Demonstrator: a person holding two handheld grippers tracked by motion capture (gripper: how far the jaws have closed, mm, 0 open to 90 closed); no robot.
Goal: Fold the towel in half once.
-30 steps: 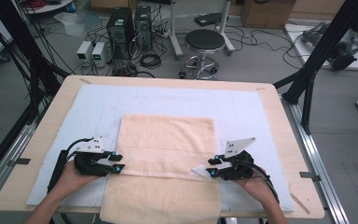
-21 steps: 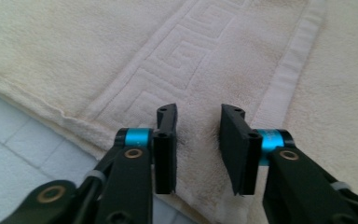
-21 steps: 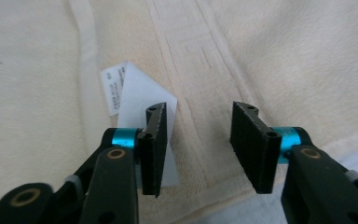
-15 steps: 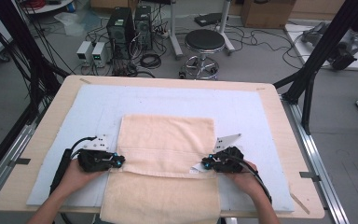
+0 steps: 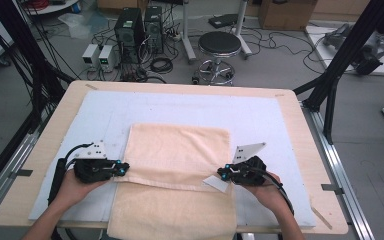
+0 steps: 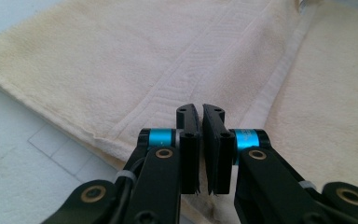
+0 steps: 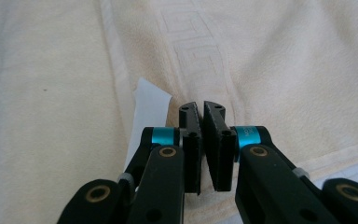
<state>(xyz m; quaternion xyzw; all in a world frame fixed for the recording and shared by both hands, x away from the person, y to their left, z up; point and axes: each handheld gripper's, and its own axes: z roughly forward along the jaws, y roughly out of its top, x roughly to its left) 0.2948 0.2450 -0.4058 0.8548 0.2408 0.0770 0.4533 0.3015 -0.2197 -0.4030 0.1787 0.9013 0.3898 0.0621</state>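
**Towel fold: both corners pinched, lift pending**

Risk assessment: the towel (image 5: 180, 165) lies on the pale mat (image 5: 260, 117), with its near part hanging over the table (image 5: 300, 117) edge; the upper layer is already folded toward the person. The likeliest fault is a one-layer grip; if either gripper has caught the top ply alone, the fold would peel apart on lifting. A second fault is uneven travel; if one hand leads, the folded edge would skew and the next fold would land crooked. A third is drag from the overhanging part, which could pull the cloth off the mat. The white label (image 5: 215, 183) beside the right corner could be trapped under the fold.

Gripper state: the left gripper (image 6: 201, 114) has just been closing, and its jaws stand nearly together on the towel's left edge; the right gripper (image 7: 202, 112) has likewise just been closing and pinches the right edge near the woven band; cloth is between both pairs.

Hand pose: both hands lie low and level, knuckles up, grippers pointing inward toward each other across the towel; forearms enter from the near edge.
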